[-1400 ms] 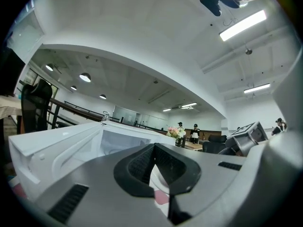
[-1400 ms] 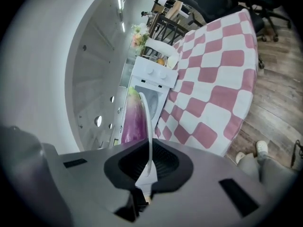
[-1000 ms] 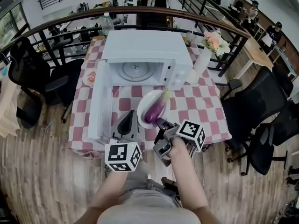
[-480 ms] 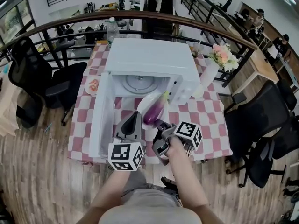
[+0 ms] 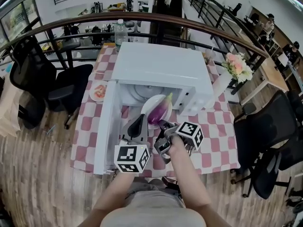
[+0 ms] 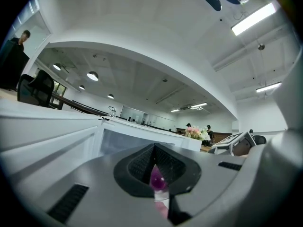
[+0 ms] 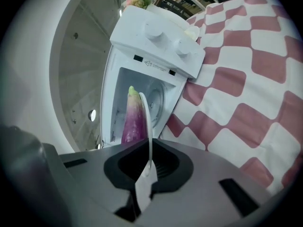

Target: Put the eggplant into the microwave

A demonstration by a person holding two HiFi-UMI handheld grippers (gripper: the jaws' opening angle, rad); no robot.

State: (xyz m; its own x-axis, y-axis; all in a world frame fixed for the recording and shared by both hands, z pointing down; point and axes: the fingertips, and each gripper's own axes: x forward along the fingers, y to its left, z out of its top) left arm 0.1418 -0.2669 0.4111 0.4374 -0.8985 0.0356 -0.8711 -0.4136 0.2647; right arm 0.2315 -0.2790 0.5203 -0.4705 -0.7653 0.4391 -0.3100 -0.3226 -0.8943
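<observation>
My right gripper point(image 5: 163, 126) is clamped on the near rim of a white plate point(image 5: 147, 105). In the right gripper view the rim point(image 7: 149, 126) runs edge-on between the two jaws, which press on it from either side. The eggplant point(image 5: 159, 112) lies on that plate, its green stem end pointing into the microwave point(image 5: 161, 67). Plate and eggplant hang right at the mouth of the microwave, in front of the glass turntable point(image 7: 156, 98).

The microwave door point(image 5: 106, 126) stands wide open on the microwave's left side. My left gripper point(image 5: 140, 120) sits between that door and the plate, its tip just beside the plate's left rim. Its jaws are together and hold nothing; through a slit low between them I see a bit of purple eggplant point(image 6: 156, 178).

The microwave's panel carries two round knobs point(image 7: 152, 31). A short printed line point(image 7: 156, 65) runs along its lower edge, too small to read. Each gripper bears a cube with black-and-white square markers point(image 5: 131, 157).

The microwave stands on a red-and-white checked tablecloth point(image 5: 215, 141), with flowers point(image 5: 238, 65) to its right.
</observation>
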